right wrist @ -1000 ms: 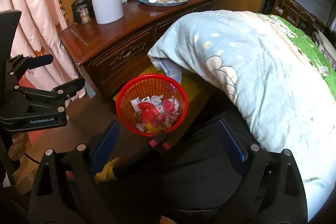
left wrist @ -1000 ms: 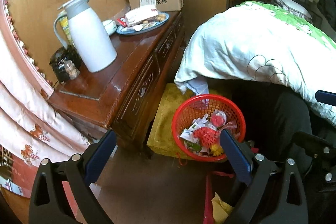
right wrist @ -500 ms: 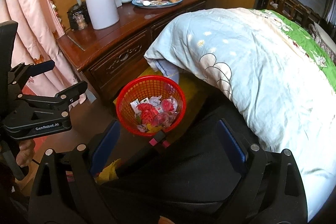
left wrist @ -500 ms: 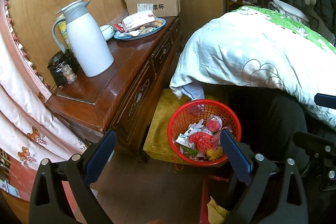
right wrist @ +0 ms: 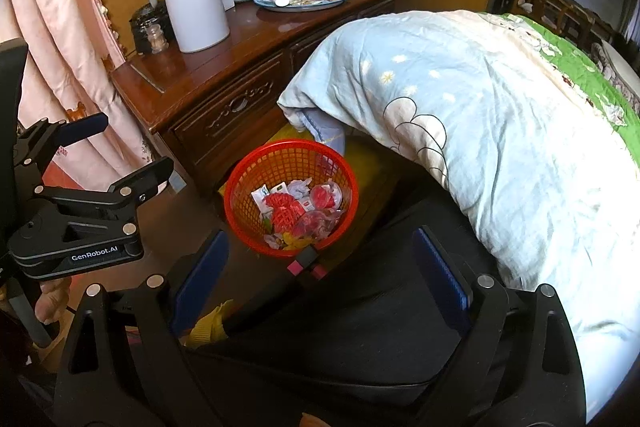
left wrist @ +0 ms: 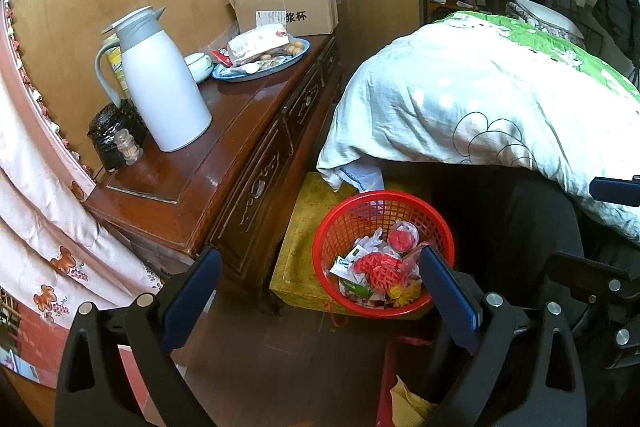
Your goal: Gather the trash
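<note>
Left tongs [left wrist: 320,291] spread wide, holding nothing, hovering above the dark floor [left wrist: 260,359] in front of a carved wooden dresser [left wrist: 256,163]. Right tongs [right wrist: 320,267] likewise spread wide and empty, held over a dark garment [right wrist: 360,327] at the bed's edge.

Red mesh wastebasket [left wrist: 344,227] standing between dresser and bed, resting on a yellow cushion [left wrist: 304,227]; in the right wrist view same basket [right wrist: 256,183] just beyond the fingertips, with a black-and-pink clip [right wrist: 306,263] at its near rim. Inside, trash [left wrist: 376,267]: crumpled white wrappers, red plastic pieces, clear film, a yellow scrap.

On the worktop of the dresser: white thermos jug [left wrist: 160,87] upright, small glass jar [left wrist: 128,147] and black tin [left wrist: 108,127] beside it, blue plate [left wrist: 260,63] carrying snacks and a packet, lidded ceramic bowl [left wrist: 199,65], cardboard box [left wrist: 288,7] at the far end.

Pale blue quilt [right wrist: 480,127] draped over the bed, green cover [right wrist: 580,67] beyond. Pink curtain [left wrist: 40,219] hanging at left.
</note>
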